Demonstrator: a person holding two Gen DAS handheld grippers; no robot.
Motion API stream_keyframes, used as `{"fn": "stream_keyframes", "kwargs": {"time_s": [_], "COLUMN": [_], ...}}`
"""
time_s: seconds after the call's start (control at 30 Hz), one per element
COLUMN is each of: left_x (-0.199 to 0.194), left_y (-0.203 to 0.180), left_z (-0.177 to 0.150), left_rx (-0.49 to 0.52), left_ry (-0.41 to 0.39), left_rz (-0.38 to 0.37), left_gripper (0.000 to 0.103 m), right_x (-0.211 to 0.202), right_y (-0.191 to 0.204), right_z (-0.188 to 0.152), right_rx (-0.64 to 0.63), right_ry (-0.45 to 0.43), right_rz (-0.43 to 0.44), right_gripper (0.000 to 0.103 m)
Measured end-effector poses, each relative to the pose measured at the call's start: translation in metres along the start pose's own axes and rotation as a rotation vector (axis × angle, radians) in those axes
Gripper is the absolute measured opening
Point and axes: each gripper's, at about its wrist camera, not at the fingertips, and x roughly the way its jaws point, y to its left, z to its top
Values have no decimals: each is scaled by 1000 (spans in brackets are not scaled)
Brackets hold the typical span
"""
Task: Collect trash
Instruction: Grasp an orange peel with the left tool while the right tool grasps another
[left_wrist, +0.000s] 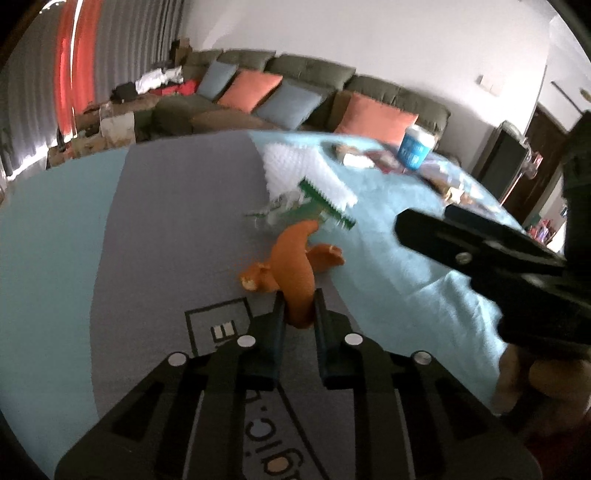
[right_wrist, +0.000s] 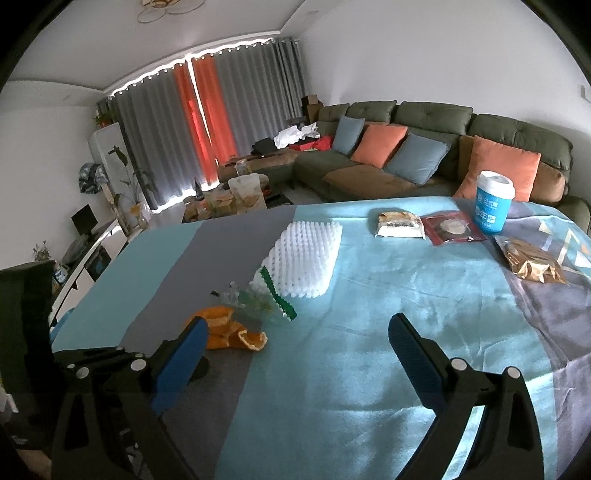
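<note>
Left gripper: the jaws were clenched on one strip of the orange peel, seen low in the centre of the left wrist view; the thin end was pinched, likely so the whole curled piece could be lifted at once.

Right gripper: the jaws were spread wide with nothing between them, held above the tablecloth, judged to be kept free for the next piece of trash.

Orange peel: it was seen as a bright orange, curled rind with pale torn edges, lying on the grey band of the cloth, lower left of the right wrist view.

Plastic wrapper: clear and crumpled with a green toothed edge, it was found just beyond the peel, touching the white foam netting.

Farther trash: a snack packet, a red sachet, a blue cup and a gold wrapper were set well apart at the upper right.

Background: a sofa was seen behind the table.
</note>
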Motion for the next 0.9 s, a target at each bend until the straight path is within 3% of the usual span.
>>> {"fn": "stream_keyframes", "kwargs": {"time_s": [0.2,0.43,0.53,0.6,0.73,0.77,0.8,0.9], "left_x": [-29,-55,-61,-65,-73,-73,-75,-76], "left_y": [10,33,42,48,57,56,58,59], "left_z": [-3,-8,-9,-11,-14,-14,-15,-16], "left_rx": [9,-16,-33,-41,-52,-54,-56,-65], "left_ry": [-62,-104,-111,-114,-122,-123,-126,-132], "left_rz": [42,95,102,103,96,95,96,98], "left_gripper": [14,14,14,14,14,14,14,14], "right_x": [16,45,55,61,65,64,64,62], "right_y": [8,25,30,31,31,31,32,33], "right_z": [-1,-2,-4,-4,-4,-4,-4,-4], "right_rx": [-18,-47,-51,-42,-32,-31,-30,-37], "right_ry": [65,195,238,256,270,270,269,272], "right_rz": [32,91,100,109,100,95,93,87], "right_gripper": [89,69,55,46,42,32,29,28]}}
